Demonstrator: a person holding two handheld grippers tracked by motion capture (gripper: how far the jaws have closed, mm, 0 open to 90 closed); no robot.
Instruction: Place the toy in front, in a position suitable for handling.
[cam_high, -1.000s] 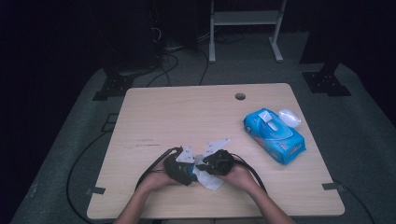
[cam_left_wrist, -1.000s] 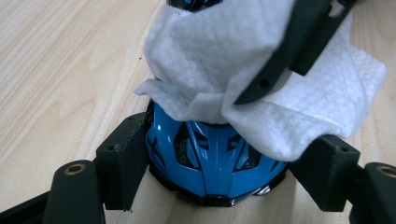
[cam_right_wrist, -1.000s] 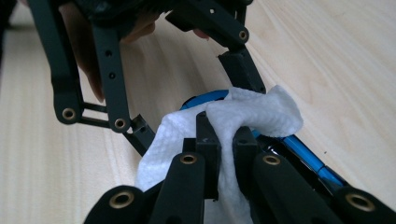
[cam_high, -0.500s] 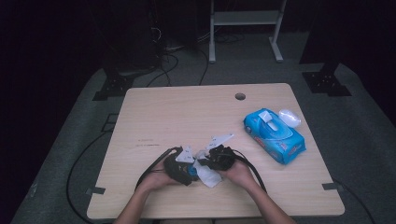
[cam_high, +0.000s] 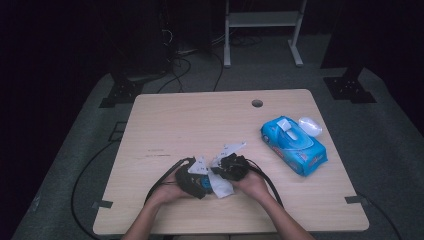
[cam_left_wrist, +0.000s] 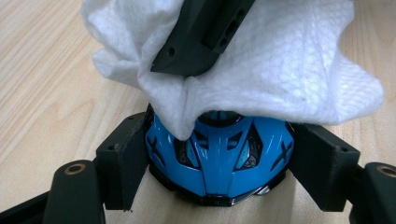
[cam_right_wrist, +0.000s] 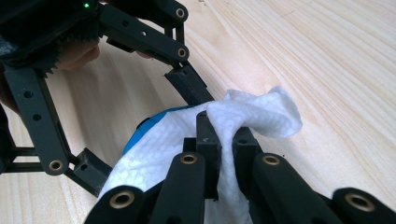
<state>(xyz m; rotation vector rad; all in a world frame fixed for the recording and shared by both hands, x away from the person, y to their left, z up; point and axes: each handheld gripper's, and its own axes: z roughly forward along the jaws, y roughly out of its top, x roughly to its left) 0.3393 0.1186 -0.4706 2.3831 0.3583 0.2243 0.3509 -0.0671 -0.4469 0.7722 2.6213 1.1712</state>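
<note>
Pinching a white wipe (cam_right_wrist: 252, 116), the right gripper (cam_right_wrist: 223, 140) is holding its jaws nearly closed, a fold of the cloth caught between the pads. The wipe is draping over a blue toy helmet (cam_left_wrist: 219, 156), touching its top. The left gripper (cam_left_wrist: 219, 163) is clamping that helmet, one pad pressing each side, jaws standing partly apart at the helmet's width. In the high view both grippers are meeting near the table's (cam_high: 200, 125) front edge, a little left of its middle. A blue wipe pack (cam_high: 294, 145) is lying well apart, close to the right edge.
</note>
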